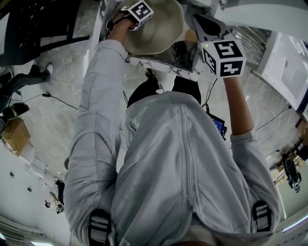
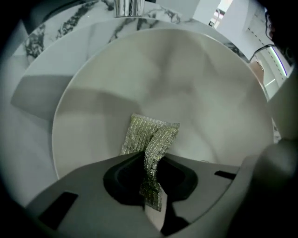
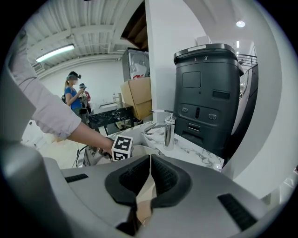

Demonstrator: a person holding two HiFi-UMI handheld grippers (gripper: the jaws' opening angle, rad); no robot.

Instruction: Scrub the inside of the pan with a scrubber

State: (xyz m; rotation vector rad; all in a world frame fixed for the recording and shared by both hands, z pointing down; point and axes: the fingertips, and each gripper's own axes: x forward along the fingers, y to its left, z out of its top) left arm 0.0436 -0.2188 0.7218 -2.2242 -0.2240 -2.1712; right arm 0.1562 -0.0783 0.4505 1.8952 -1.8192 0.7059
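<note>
Grey-veined marble ran under everything, from the floor [image 1: 57, 120] below me to the bench [image 3: 195, 155] ahead. Nearest, from the head view, was my own pale grey jacket [image 1: 178, 163], with both arms reaching forward.

My left hand-held gripper [image 2: 150, 162] was clamped on the scrubber [image 2: 149, 135], a glinting metallic mesh pinched in a fold between the jaws. Its free end spread out flat against the inside of the pan [image 2: 186, 83]. The pan's smooth cream interior filled nearly the whole left gripper view, and from the head view it sat up at arm's reach, under that gripper's marker cube [image 1: 139, 12].

My right hand-held gripper [image 3: 149, 160] had its jaws drawn together, tips meeting. Low between them showed a tan strip, which I took for the pan's handle [image 3: 144, 204], though little of it was visible. Just past those jaws I could see my left wrist and the marker cube over the pan's pale rim.

Beyond the pan stood a chrome faucet [image 3: 167, 130] on the marble bench. Beside it was a tall black machine [image 3: 207, 93] with a domed lid and buttons on its front. Farther back were stacked cardboard boxes [image 3: 137, 97] against a white wall. Farthest of all, a person in a blue top [image 3: 73, 95] stood under a ceiling strip light.
</note>
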